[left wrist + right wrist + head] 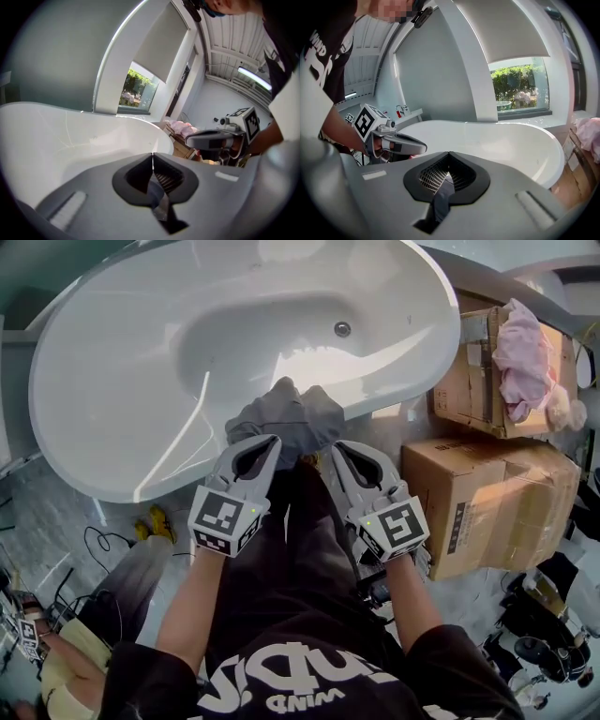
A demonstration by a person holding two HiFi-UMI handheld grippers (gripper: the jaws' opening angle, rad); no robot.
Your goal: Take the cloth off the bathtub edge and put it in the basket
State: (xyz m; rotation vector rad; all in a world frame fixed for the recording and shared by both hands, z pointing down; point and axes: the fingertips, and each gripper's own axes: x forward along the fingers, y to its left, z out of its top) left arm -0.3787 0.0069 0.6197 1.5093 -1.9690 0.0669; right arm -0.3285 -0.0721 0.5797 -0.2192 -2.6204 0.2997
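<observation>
- The left gripper [270,442] has its jaws closed together, with nothing between them.
- The grey cloth [286,413] hangs over the near edge of the bathtub [112,427], just ahead of both pairs of jaw tips and between them.
- The right gripper [340,447] also has its jaws closed and empty.
- Cardboard boxes [487,502] stand to the right of the right jaws.

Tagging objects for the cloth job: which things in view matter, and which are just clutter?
Job:
- cloth, on the bathtub edge
- left gripper, right gripper, both shut and empty
- basket: not in view

Lying about:
- closed box
- open box holding pink fabric
- yellow item and cables on the floor
</observation>
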